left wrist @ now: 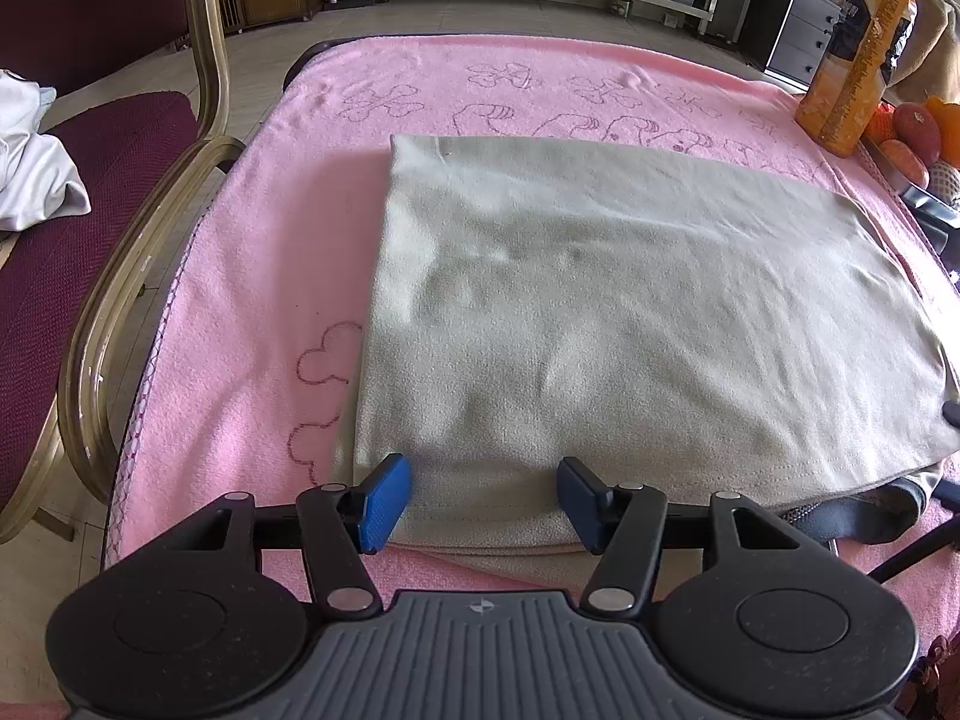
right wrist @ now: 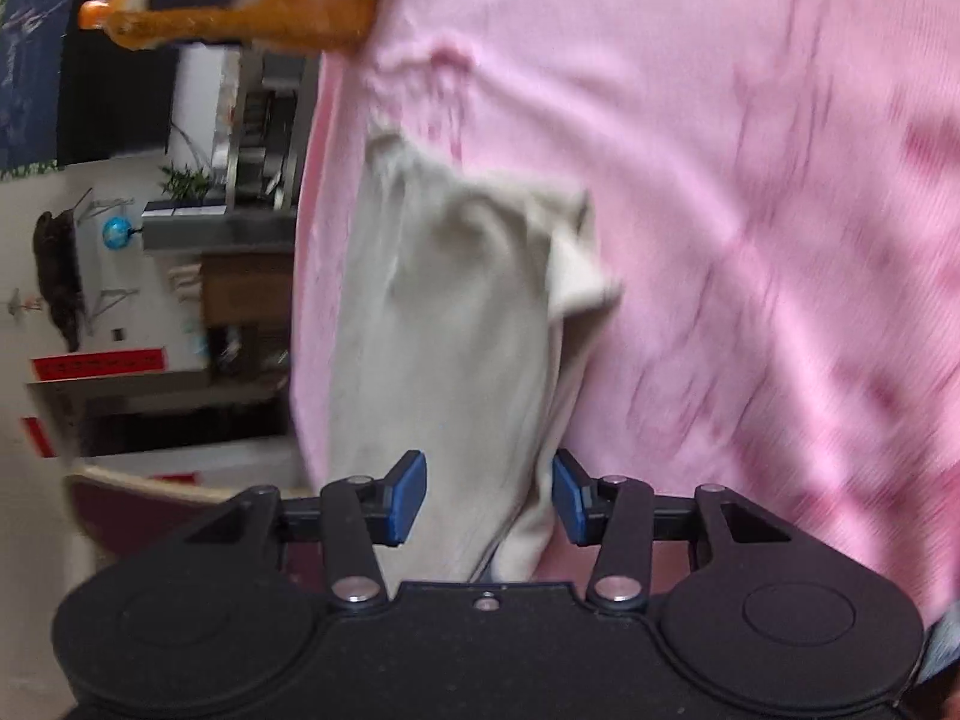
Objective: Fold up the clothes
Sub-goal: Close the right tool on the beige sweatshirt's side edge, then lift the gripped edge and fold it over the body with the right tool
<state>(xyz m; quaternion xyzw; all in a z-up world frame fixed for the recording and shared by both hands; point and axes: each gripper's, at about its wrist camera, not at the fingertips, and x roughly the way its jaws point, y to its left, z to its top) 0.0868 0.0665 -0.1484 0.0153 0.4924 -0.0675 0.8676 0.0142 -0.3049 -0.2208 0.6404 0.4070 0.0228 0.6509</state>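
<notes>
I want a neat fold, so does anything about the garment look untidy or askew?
Mostly flat on the pink towel, but the beige garment has one sleeve crumpled and sticking out sideways in the right wrist view.

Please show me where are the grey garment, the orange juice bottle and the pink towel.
grey garment point(left wrist: 600, 300), left wrist view, middle of its flat top layer
orange juice bottle point(left wrist: 858, 60), left wrist view, its label
pink towel point(left wrist: 252, 300), left wrist view, bare part left of garment
</notes>
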